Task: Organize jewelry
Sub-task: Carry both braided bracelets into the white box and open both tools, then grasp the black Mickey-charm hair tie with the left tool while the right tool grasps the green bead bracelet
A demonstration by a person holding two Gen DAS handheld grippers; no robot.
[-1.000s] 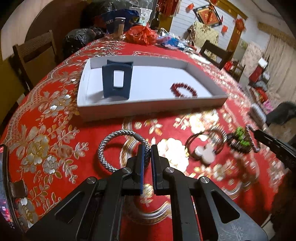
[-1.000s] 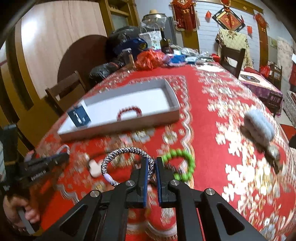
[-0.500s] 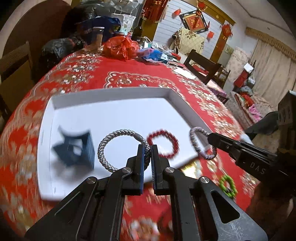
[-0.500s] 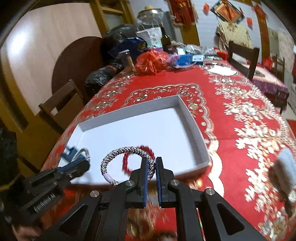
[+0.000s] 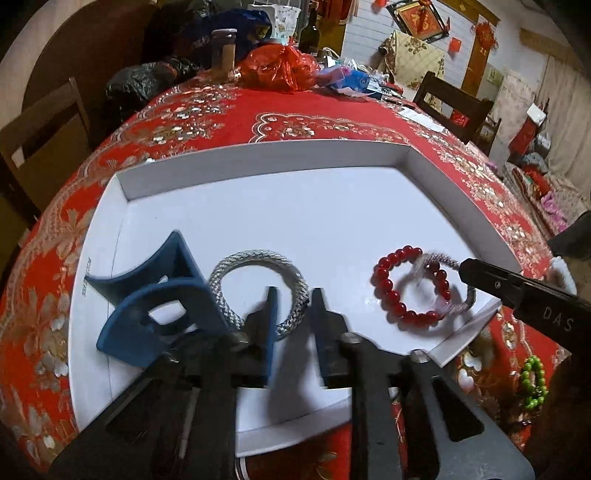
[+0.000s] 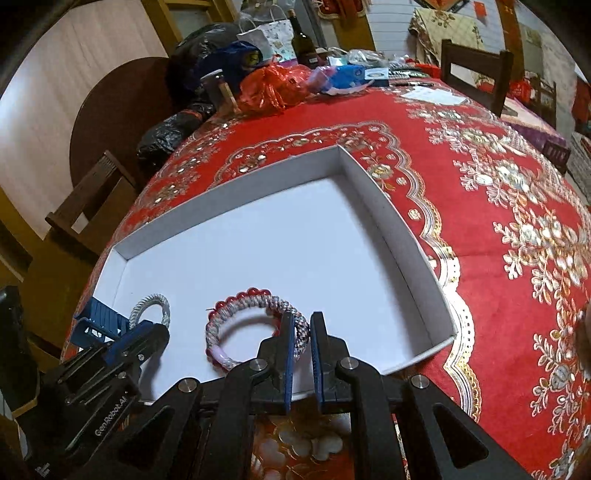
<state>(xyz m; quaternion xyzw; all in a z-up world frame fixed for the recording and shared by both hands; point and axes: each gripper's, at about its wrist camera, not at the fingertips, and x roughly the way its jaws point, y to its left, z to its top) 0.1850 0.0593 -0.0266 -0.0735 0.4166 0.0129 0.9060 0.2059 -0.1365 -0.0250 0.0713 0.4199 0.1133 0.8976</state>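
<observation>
A white tray (image 5: 258,158) lies on the red tablecloth. My left gripper (image 5: 295,321) is over its near part and its jaws are opening. The silver braided bracelet (image 5: 258,288) lies on the tray floor with its near arc between the fingers, no longer pinched. A blue clip (image 5: 159,306) stands just to its left. My right gripper (image 6: 301,336) is shut on a pink-and-white braided bracelet (image 6: 255,321), its jaws just starting to ease. That bracelet hangs over the red bead bracelet (image 5: 410,288) in the tray. The left gripper (image 6: 159,332) also shows in the right wrist view.
A green bead bracelet (image 5: 533,380) lies on the tablecloth right of the tray. Bags, a bottle (image 5: 308,31) and a jar (image 5: 223,48) crowd the far end of the table. Wooden chairs (image 5: 40,125) stand round it. The tray's far half (image 6: 295,229) holds nothing.
Both grippers carried their bracelets from the tablecloth to over the tray. The left jaws have parted and the silver bracelet now rests on the tray floor.
</observation>
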